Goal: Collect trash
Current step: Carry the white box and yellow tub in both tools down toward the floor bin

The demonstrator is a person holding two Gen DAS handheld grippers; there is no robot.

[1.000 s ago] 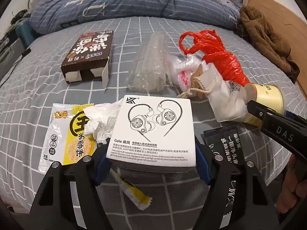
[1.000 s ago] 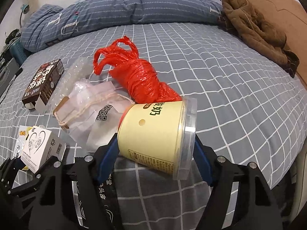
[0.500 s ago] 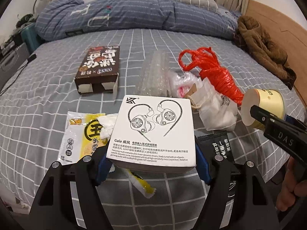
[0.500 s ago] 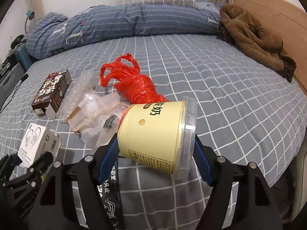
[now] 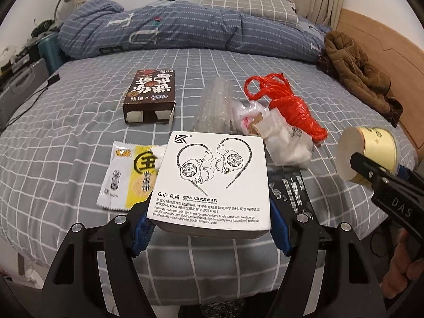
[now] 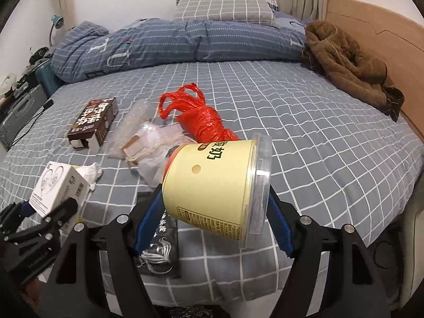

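My left gripper (image 5: 212, 228) is shut on a white earphone box (image 5: 212, 180), held above the bed's near edge. My right gripper (image 6: 214, 220) is shut on a pale yellow tub with a clear lid (image 6: 217, 185), lying on its side between the blue pads. Each gripper shows in the other's view: the tub (image 5: 368, 156) at the right, the box (image 6: 58, 185) at the lower left. Trash lies on the grey checked bed (image 6: 318, 137): a brown carton (image 5: 151, 98), a yellow snack wrapper (image 5: 127, 177), clear bubble wrap (image 5: 214, 108), a red plastic bag (image 5: 288, 106), white bags (image 5: 286, 143), a black sachet (image 5: 294, 190).
A rolled blue duvet (image 5: 185, 31) and a checked pillow (image 5: 246, 2) lie at the far end. A brown coat (image 6: 347, 63) rests by the wooden headboard (image 6: 384, 34) on the right. Cases and a cable (image 5: 23, 84) sit off the bed's left side.
Both grippers have lifted and pulled back from the bed with the box and the tub still held. The trash on the bed looks smaller and farther away.
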